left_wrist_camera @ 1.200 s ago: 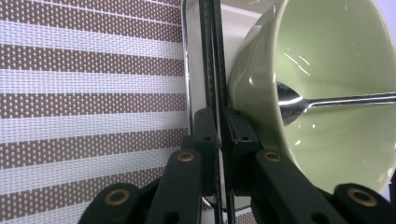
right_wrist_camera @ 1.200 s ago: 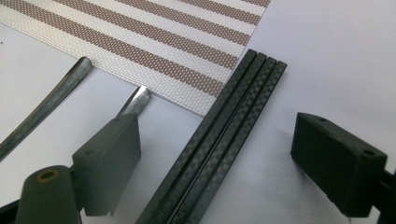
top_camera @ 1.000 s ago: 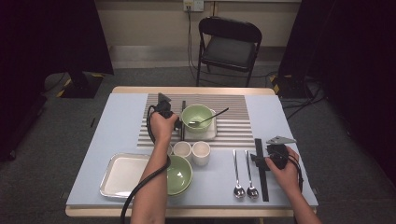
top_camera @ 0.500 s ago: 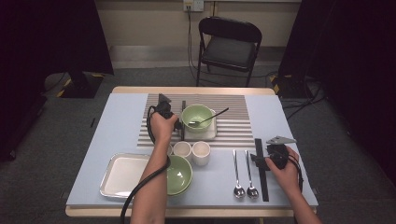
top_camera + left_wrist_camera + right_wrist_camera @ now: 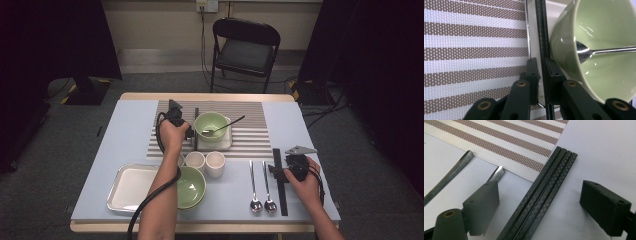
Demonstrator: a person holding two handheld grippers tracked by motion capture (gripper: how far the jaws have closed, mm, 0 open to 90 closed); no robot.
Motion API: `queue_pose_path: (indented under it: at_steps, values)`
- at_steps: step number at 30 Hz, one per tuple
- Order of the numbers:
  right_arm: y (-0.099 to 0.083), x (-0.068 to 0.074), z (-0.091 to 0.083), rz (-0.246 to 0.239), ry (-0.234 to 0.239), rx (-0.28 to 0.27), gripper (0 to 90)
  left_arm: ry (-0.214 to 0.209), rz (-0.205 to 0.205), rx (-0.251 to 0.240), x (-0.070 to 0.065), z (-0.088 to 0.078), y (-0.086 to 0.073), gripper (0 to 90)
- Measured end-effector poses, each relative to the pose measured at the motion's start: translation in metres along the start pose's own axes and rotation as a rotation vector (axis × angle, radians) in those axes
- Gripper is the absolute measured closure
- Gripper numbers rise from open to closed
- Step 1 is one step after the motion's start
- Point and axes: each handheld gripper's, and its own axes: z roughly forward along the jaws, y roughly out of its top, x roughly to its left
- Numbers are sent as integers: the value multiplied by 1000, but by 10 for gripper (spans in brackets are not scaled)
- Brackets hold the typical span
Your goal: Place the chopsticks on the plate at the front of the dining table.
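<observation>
The left tool (image 5: 542, 65) is being held at the 9 o'clock side of a green bowl (image 5: 210, 122), on the striped mat (image 5: 250, 125) toward the 12 o'clock edge of the worktop (image 5: 130, 130). Its jaws have just been opening. A thin black stick (image 5: 540, 30) is being straddled by them along the rim of the white dish (image 5: 226, 142) under the bowl. A sliver of light is being shown between the stick and one pad, so the stick is being read as released rather than clenched. The near end of the stick is being hidden by the jaws. The bowl is being cut off at the 3 o'clock edge of the left gripper view, and the handle of the spoon (image 5: 609, 50) lying in it is being cut off there as well.

The right tool (image 5: 542, 188) is being held near the 4 o'clock corner of the worktop with its jaws spread wide, grasping nothing. A bundle of black sticks (image 5: 554, 167) is being straddled by them without being touched. How many sticks are lying in the bundle is hard to make out. Just beside them, at 9 o'clock, two spoons (image 5: 255, 185) are being seen side by side.

Much of a second green bowl (image 5: 192, 187) is being covered by the left forearm (image 5: 162, 200).
</observation>
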Motion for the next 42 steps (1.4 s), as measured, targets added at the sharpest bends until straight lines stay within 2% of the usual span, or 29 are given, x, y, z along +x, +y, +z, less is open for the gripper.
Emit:
queue_pose_path:
  at_steps: [3, 4, 5, 7, 12, 18, 21, 24, 26, 28, 30, 32, 36, 39, 41, 42]
  values:
    - [0, 0, 0, -2, 0, -1, 149, 15, 21, -16, -1, -4, -1, 750]
    - [0, 0, 0, -1, 0, 1, 149, 20, 39, -21, -1, -6, -1, 717]
    - [0, 0, 0, 0, -1, 1, 149, 17, 30, -26, -2, -7, -2, 707]
    - [0, 0, 0, 0, -1, 0, 149, 8, 38, -22, -2, -10, -2, 669]
    - [0, 0, 0, 0, -1, 1, 149, 16, 49, -39, -3, -17, -4, 587]
    - [0, 0, 0, 0, -1, 1, 149, 42, 48, -47, -1, -23, -6, 452]
    - [0, 0, 0, 0, -1, 1, 149, 65, 30, -64, -1, -26, -7, 343]
    - [0, 0, 0, -2, -1, 0, 149, 52, 26, -77, 0, -28, -8, 293]
    - [0, 0, 0, 0, -1, 1, 149, 69, 46, -76, 1, -29, -8, 251]
    - [0, 0, 0, 0, -1, 1, 149, 64, 74, -80, 2, -30, -10, 233]
    - [0, 0, 0, -1, -1, 0, 149, 67, 60, -88, 2, -32, -10, 229]
    - [0, 0, 0, 0, 0, 0, 149, 74, 70, -87, 3, -33, -10, 226]
    - [0, 0, 0, 0, -1, 1, 149, 66, 69, -88, 3, -35, -12, 209]
    - [0, 0, 0, 0, -1, 1, 149, 51, 60, -75, 4, -36, -13, 158]
    - [0, 0, 0, 0, -1, 0, 149, 42, 59, -77, 4, -36, -14, 168]
    - [0, 0, 0, 0, -1, 1, 149, 50, 64, -68, 4, -36, -14, 160]
